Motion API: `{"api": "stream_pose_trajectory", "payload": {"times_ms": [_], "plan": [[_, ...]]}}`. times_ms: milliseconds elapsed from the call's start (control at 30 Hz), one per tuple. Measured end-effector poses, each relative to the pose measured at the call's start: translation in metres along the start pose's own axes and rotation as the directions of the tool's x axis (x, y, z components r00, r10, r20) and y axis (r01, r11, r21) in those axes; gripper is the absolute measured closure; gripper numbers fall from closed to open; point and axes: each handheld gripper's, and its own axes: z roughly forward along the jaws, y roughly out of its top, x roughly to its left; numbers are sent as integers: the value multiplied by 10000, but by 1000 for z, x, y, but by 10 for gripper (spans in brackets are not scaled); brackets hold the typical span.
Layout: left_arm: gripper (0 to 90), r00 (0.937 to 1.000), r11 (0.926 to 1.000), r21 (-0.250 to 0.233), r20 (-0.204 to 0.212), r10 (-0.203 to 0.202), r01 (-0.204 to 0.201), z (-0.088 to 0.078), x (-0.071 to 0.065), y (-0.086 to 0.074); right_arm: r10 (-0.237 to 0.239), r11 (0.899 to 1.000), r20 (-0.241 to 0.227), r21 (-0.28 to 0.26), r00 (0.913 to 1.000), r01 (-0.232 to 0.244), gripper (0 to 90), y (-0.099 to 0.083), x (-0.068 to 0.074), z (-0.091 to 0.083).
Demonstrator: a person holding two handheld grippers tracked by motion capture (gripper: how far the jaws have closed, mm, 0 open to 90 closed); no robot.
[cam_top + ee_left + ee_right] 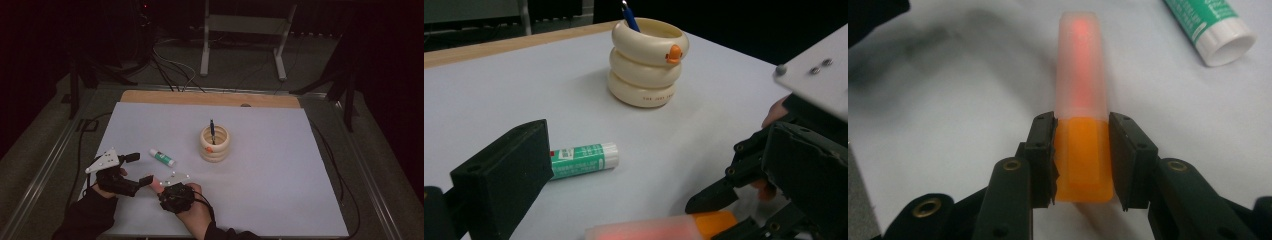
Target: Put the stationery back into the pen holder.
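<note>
Your right hand-held gripper (1082,160) has its jaws clamped on the orange end of the highlighter (1082,100), which lies on the bench (280,200). Your left hand-held gripper (134,169) stands wide open just beside its translucent cap, gripping nothing.

White-topped table (280,200) with a wood back edge; glue stick (583,159) lies just past the left jaws, ring-shaped pen cup (646,62) farther out beyond them.
</note>
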Motion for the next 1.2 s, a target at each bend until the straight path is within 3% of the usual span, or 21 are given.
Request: {"api": "stream_pose_trajectory", "payload": {"times_ms": [233, 500, 1200], "plan": [[2, 9999, 9999, -6, 38, 116, -116, 0, -2, 2, -192, 9998, -93, 42, 9998, 193, 645, 0, -7, -12], [2, 9997, 9998, 67, 114, 197, -198, 2, -5, 3, -87, 10000, -154, 10, 9998, 87, 644, -1, -21, -24], [2, 9964, 9978, 162, 559, 639, -649, 5, -19, 12, -209, 9987, -504, 452, 9985, 231, 643, -9, -70, -60]]}}
